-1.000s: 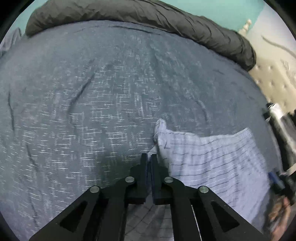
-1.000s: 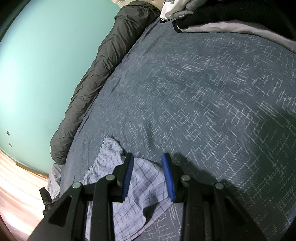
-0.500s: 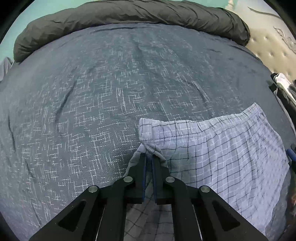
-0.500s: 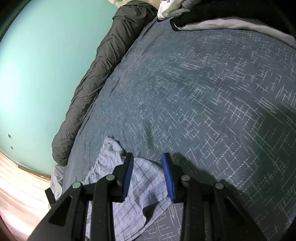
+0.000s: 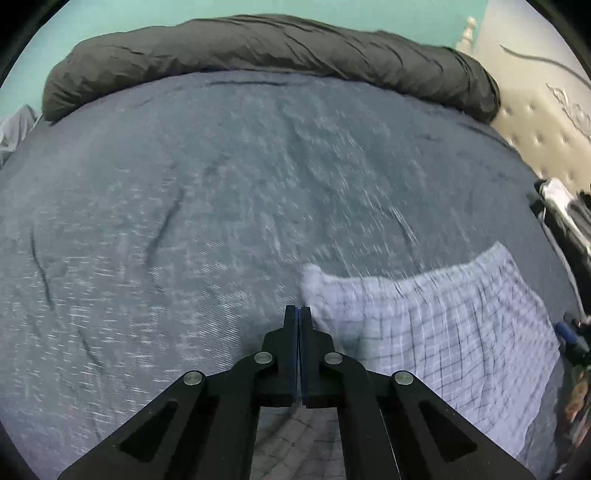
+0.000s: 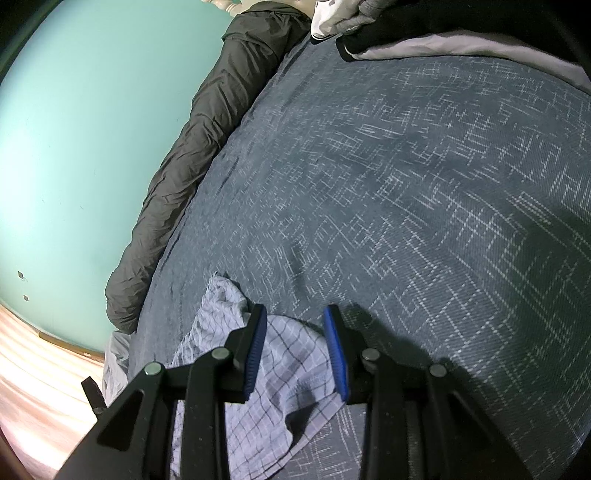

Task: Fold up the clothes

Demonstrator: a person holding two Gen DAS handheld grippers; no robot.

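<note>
One checked garment (image 5: 436, 332) lies on the grey-blue bedspread (image 5: 184, 221). One dark rolled duvet (image 5: 258, 48) lines the bed's far edge against the teal wall (image 6: 74, 129). Left gripper (image 5: 297, 314): jaws fully closed, empty, beside the garment's corner. Right gripper (image 6: 295, 332): jaws apart over the garment, not pressing it.

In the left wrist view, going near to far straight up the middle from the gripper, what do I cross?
Left gripper, shut with nothing seen between its tips → blue-grey patterned bedspread → dark rolled duvet → teal wall. The checked garment lies off to the right of that line.
</note>
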